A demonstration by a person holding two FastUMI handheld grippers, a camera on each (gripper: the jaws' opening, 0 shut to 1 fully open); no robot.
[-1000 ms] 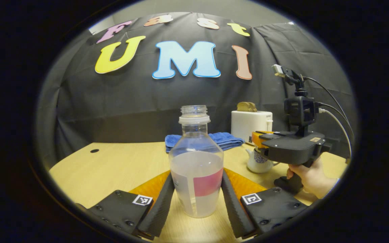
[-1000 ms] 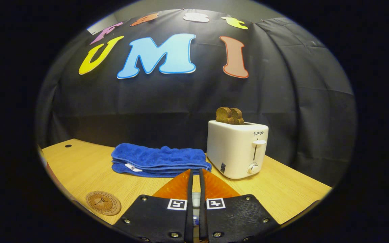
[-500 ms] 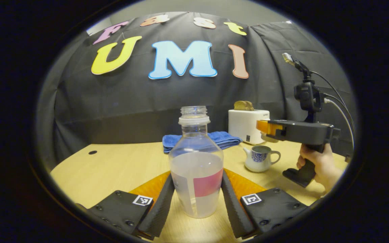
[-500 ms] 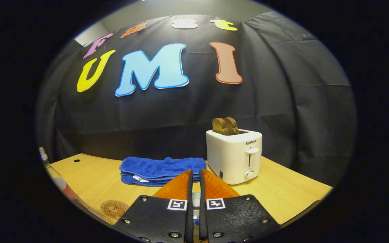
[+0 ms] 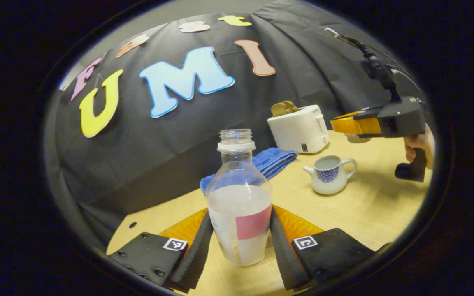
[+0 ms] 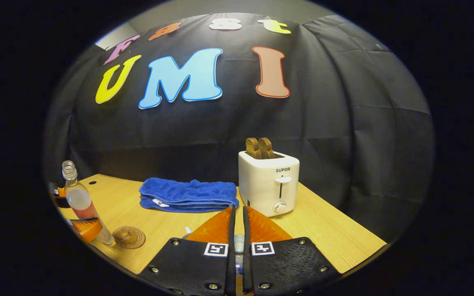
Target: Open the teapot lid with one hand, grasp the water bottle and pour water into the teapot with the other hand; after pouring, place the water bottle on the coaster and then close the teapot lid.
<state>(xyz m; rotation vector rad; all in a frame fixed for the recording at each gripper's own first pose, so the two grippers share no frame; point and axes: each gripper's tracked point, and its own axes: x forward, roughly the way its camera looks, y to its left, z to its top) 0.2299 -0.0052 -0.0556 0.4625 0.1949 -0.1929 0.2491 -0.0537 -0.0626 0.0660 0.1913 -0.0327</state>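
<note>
Just half-full, uncapped water bottle [image 5: 239, 197]

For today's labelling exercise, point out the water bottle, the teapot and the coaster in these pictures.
water bottle [image 5: 239, 205]: left gripper view, on its body between the fingers.
teapot [image 5: 328, 174]: left gripper view, on its patterned belly.
coaster [image 6: 128, 237]: right gripper view, on its round top face.

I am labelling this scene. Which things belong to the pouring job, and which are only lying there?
For the job: water bottle, teapot, teapot lid, coaster.
Just lying about: toaster with toast, blue towel.
</note>
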